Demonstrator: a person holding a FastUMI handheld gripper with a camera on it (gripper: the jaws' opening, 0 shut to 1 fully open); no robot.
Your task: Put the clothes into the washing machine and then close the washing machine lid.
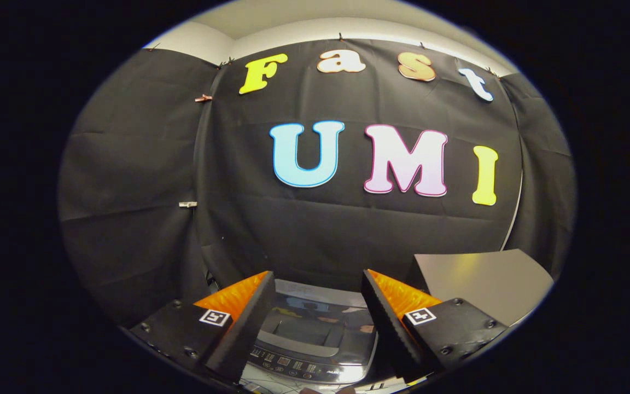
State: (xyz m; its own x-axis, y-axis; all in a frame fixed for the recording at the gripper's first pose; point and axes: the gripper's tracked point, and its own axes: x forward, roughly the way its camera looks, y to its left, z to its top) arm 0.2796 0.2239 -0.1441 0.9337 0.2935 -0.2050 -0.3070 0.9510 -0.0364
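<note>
- Glossy dark washing machine lid (315, 331) sits below and just ahead of your claw (318, 312), framed between its fingers; lid looks down.
- Claw spread wide, holding nothing; I can't spot the clothes.

A grey tabletop (484, 279) sat beyond and to the right of the gripper's (318, 284) wide-parted, empty fingers, its visible surface bare. Between and below the fingers stood the washing machine (315, 339), lid down, just left of the tabletop.
</note>
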